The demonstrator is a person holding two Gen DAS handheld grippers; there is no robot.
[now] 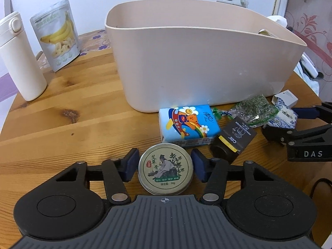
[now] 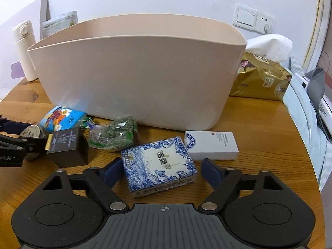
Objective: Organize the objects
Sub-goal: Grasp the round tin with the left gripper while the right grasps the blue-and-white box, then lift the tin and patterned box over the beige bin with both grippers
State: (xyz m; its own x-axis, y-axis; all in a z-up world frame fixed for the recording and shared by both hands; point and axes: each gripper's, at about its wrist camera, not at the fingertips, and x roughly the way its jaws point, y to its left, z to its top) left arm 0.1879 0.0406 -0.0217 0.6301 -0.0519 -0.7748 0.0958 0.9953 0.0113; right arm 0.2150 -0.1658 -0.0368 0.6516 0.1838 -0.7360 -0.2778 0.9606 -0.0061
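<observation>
Your left gripper (image 1: 165, 167) sits low on the round wooden table (image 1: 62, 112), fingers spread w/ the round ointment tin (image 1: 165, 169) between them. Left pad (image 1: 131, 164) looks at or just beside the tin's rim; right pad (image 1: 198, 165) is near but apart, so no pinch on it.

Your right gripper (image 2: 160, 171) is also spread, straddling the blue-and-white patterned box (image 2: 158, 166). Left pad (image 2: 113, 171) is right by the box's edge, right pad (image 2: 210, 172) has a clear gap. The box lies flat on the table, slightly skewed.

Big beige plastic bin (image 2: 134, 78) stands mid-table behind the clutter; can't tell what's inside.

Along the bin's front wall, left to right in the right wrist view: cartoon tissue pack (image 2: 62, 118) touching the bin base, small black box w/ yellow tab (image 2: 67, 145), clear bag of green dried herbs (image 2: 113, 136), then the white carton (image 2: 211, 145) lying flat just behind the patterned box.

Far left of the bin: white thermos bottle (image 1: 19, 56) upright, banana chip pouch (image 1: 56, 34) standing just beside it. Right of the bin: gold tissue pack (image 2: 261, 78) w/ a white tissue sticking up.
</observation>
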